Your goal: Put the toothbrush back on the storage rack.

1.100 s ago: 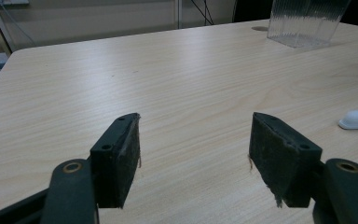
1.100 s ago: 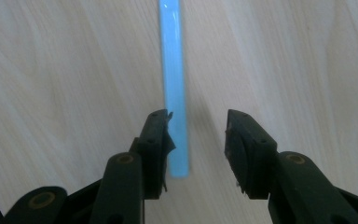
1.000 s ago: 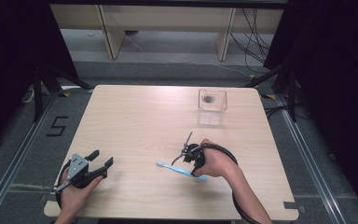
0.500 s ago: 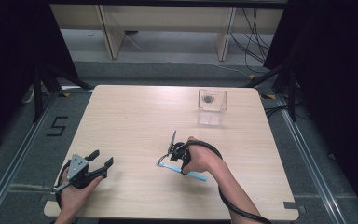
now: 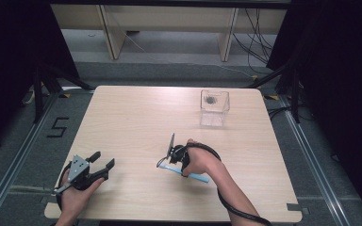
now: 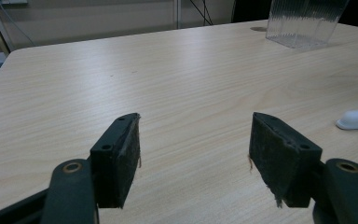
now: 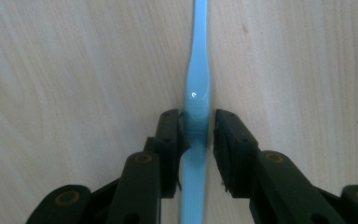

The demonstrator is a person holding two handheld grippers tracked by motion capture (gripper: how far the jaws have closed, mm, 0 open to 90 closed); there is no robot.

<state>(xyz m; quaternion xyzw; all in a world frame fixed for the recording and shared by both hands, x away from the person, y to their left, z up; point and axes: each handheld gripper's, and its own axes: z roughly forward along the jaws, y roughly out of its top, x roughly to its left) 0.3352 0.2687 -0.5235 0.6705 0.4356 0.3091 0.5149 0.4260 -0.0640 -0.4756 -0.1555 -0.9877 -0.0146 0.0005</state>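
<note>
Light-blue plastic toothbrush (image 7: 196, 100) lies flat near the worktop's (image 5: 136, 117) front edge, right claw (image 7: 197, 128) just closing onto its handle; left claw (image 6: 193, 154) spread.

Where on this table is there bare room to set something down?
The light wooden table is bare across its far-left half, left of the clear plastic box. Bare too: the strip between both hands. Crowded: the near middle, where the right claw straddles the light-blue toothbrush.
</note>
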